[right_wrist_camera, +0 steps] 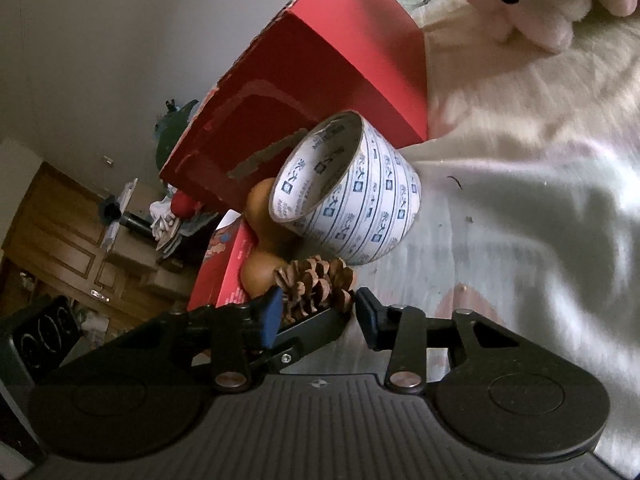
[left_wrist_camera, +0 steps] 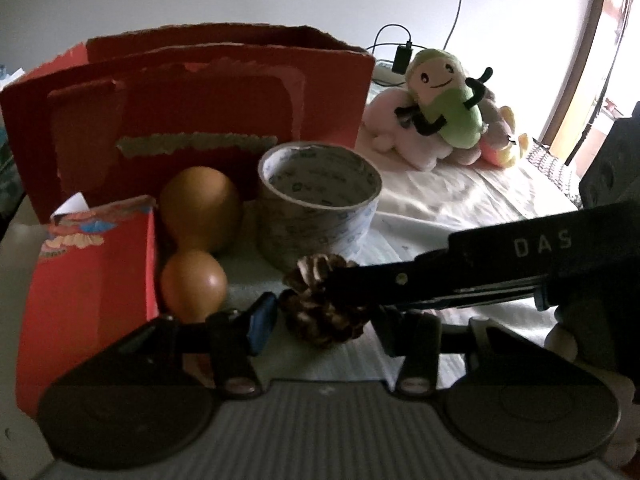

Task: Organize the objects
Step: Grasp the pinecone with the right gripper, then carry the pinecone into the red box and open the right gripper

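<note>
A brown pine cone lies low on the pale bed sheet, in front of a roll of printed tape. My left gripper is open, its fingers standing either side of the cone with gaps. The right gripper reaches in from the right, one black finger lying across the cone. In the right wrist view the pine cone sits between the pads of my right gripper, which is shut on it. The tape roll stands just beyond.
A brown gourd stands left of the tape, with a small red carton beside it. A large red cardboard box rises behind them. Plush toys lie at the back right. A dark wooden cabinet shows at the left.
</note>
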Motion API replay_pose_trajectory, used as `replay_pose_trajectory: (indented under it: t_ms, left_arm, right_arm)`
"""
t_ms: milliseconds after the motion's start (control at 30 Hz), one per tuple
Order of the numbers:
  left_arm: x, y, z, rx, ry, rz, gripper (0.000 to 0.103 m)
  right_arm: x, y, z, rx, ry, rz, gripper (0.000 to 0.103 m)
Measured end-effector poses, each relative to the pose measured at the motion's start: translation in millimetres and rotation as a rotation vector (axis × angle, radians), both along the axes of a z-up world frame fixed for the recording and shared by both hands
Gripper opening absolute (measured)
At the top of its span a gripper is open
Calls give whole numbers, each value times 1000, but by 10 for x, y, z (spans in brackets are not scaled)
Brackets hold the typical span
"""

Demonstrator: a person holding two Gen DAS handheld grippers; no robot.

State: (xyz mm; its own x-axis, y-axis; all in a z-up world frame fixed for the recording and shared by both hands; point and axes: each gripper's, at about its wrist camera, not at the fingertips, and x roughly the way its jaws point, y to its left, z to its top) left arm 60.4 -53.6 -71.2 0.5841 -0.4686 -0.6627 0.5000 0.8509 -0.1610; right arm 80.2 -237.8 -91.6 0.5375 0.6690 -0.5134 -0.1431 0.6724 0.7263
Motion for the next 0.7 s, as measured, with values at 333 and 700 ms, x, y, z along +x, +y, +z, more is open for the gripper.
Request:
replay_pose_trajectory:
  t_ms: [333,700]
  left_arm:
    - [-205,24,369,-19,-91,-36,50]
    - [103,-22,1182,-24,-255,-99,50]
  right_arm:
    - [-243,-12,434,-23,-110,3,43]
    - [69,74,1244,-88,-280,-33,43]
